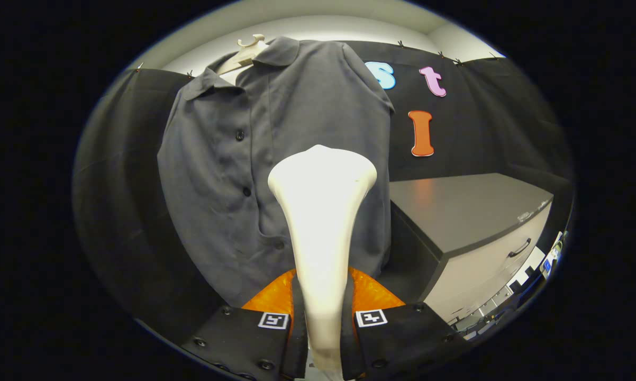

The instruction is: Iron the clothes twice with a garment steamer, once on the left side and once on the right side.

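Observation:
A dark grey button-up shirt (pixel 228 174) hangs on a pale hanger (pixel 246 50) in front of the black booth wall. My gripper (pixel 321 296) is shut on the handle of a white garment steamer (pixel 322 211), one finger pressing each side. The steamer's wide head points up and forward, lying over the shirt's right half beside the button placket. I cannot tell whether the head touches the cloth. The shirt's lower hem is hidden behind the steamer and my fingers.
To the right of the shirt stands a grey cabinet (pixel 471 211) with a flat top and a drawer handle (pixel 519 247), its corner close to the shirt's right edge. Black cloth wall hangs behind and to the left.

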Demonstrator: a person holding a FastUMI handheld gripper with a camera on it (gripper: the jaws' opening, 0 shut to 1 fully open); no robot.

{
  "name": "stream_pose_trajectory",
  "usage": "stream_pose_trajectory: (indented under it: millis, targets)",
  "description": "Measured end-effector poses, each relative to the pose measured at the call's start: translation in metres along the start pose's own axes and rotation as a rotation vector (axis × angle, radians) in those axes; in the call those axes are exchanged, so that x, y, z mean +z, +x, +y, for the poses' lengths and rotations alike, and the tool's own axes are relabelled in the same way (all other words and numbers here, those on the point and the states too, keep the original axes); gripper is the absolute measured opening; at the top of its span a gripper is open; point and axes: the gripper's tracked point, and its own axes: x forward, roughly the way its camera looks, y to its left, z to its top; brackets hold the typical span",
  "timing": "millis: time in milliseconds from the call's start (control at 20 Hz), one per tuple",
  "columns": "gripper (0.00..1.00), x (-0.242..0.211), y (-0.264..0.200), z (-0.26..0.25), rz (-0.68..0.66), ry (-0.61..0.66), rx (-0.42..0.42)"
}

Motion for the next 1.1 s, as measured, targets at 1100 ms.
stream_pose_trajectory:
  millis: [1100]
  targets:
    - [0.32,0.101,0.036,0.159,-0.126,-0.076,0.219]
